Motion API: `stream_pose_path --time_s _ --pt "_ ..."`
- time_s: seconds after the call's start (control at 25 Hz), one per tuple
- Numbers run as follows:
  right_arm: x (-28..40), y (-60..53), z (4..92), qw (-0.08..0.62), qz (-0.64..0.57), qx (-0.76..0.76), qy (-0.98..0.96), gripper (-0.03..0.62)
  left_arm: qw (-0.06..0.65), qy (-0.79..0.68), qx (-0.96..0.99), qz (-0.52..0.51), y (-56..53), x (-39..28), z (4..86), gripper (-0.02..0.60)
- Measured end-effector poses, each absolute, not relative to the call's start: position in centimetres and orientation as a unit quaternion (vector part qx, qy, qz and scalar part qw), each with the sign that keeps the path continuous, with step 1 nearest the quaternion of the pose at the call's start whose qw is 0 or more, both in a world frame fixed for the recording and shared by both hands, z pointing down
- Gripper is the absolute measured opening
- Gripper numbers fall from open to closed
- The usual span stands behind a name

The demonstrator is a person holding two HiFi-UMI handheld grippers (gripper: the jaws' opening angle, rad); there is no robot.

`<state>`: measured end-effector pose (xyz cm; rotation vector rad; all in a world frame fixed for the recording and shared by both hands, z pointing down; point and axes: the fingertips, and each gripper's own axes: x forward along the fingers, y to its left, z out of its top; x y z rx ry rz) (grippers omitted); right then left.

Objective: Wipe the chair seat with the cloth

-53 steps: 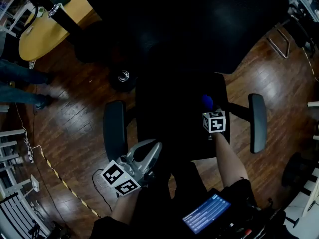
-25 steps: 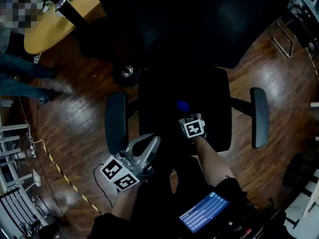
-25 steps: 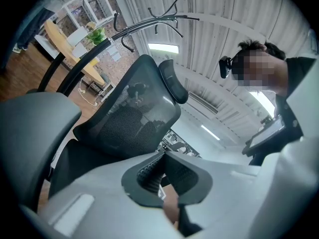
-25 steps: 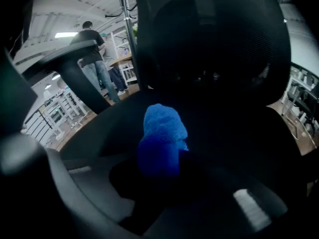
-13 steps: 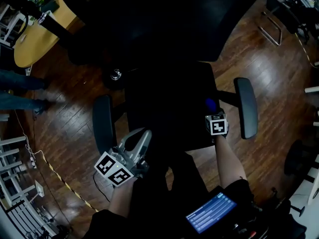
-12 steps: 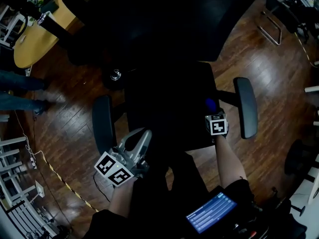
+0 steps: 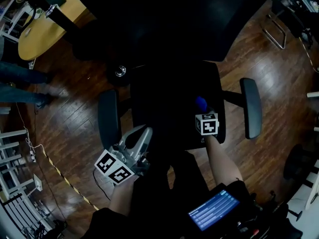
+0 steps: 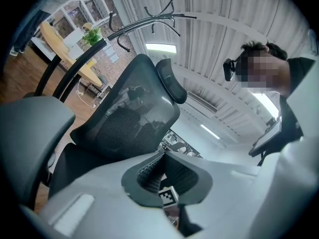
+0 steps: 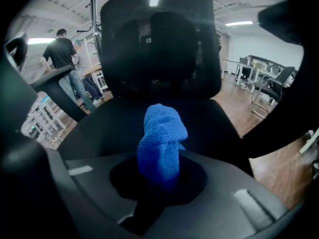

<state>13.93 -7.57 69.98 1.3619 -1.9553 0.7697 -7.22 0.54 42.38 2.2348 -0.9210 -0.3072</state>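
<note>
Since half a second ago, the right hand-held gripper [image 7: 202, 109] has slid the blue cloth [image 7: 200, 102] inward from the right edge of the chair seat [image 7: 164, 103]. Its jaws pinch the cloth's bunched end, presumably so the free wad rubs the seat. I hold the left hand-held gripper [image 7: 145, 132], pressed together and empty, off the seat's front-left corner, clear of the stroke. I can read no writing, only square markers, and the text on the screen [image 7: 214, 210] is too small.

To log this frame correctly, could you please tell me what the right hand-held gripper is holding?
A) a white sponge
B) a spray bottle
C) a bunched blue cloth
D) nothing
C: the right hand-held gripper is shut on a bunched blue cloth, which sticks out past its jaws towards the black chair seat.
</note>
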Motion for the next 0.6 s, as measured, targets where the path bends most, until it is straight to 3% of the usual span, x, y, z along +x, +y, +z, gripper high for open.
stream_pose_path --time_s 0.36,0.6 --pt "-10.1 -0.8 68.5 0.297 0.312 0.302 -0.851 0.038 0.337 -0.382 0.851 -0.130 1.6 -9.6 41.6 0.005" --pt "-14.9 4.5 71.2 0.309 0.322 0.244 -0.861 0.037 0.338 -0.389 0.847 -0.134 2.2 -10.6 42.0 0.005"
